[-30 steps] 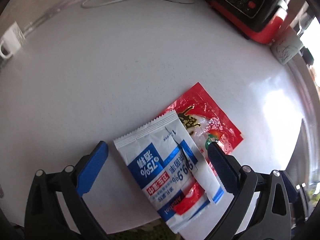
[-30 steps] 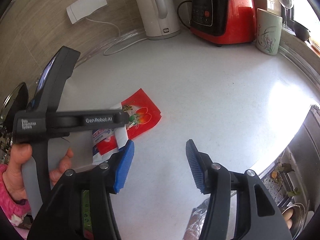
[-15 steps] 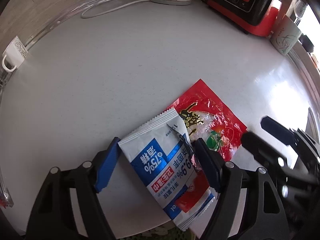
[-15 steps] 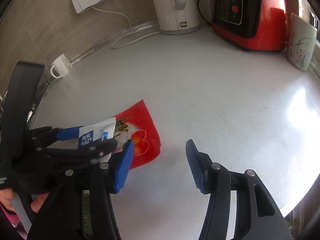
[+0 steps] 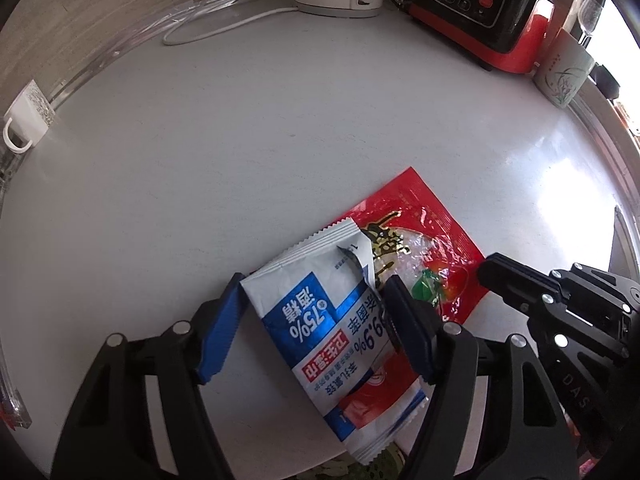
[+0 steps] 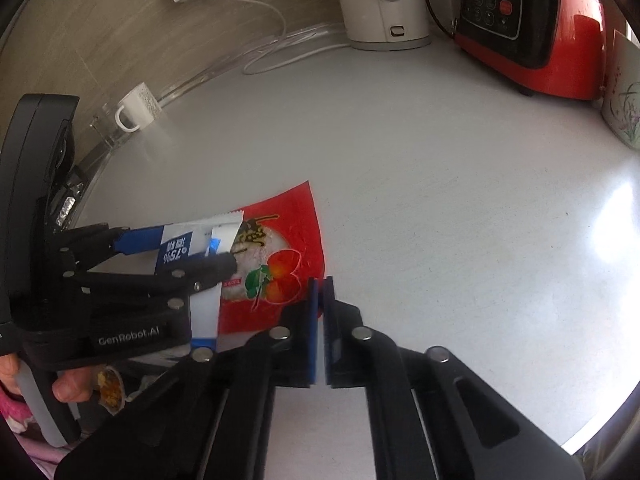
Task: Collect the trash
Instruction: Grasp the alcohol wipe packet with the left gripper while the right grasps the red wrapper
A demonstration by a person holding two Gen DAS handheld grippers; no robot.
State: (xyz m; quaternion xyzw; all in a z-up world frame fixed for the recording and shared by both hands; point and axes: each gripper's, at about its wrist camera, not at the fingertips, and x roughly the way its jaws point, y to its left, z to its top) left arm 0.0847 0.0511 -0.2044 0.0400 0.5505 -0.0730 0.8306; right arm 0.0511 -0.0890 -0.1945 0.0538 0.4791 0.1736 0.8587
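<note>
On a white countertop [image 5: 240, 152], the left gripper [image 5: 316, 320] has its blue fingers set on either side of a white-and-blue wipe packet [image 5: 332, 320], touching its edges and pinching it; the packet lies partly over a red snack wrapper [image 5: 420, 240] near the counter's front edge. At about 3 o'clock of the wrapper, the right gripper [image 6: 319, 320] has its jaws pressed almost together, tips at the wrapper's corner. A white kettle [image 6: 380, 0] and red appliance [image 6: 532, 28] stand at 12 to 1 o'clock, a small white mug [image 6: 136, 108] at 10 o'clock.

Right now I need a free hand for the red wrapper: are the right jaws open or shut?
Shut, or nearly: the right gripper shows its blue pads almost together at the red wrapper edge.
</note>
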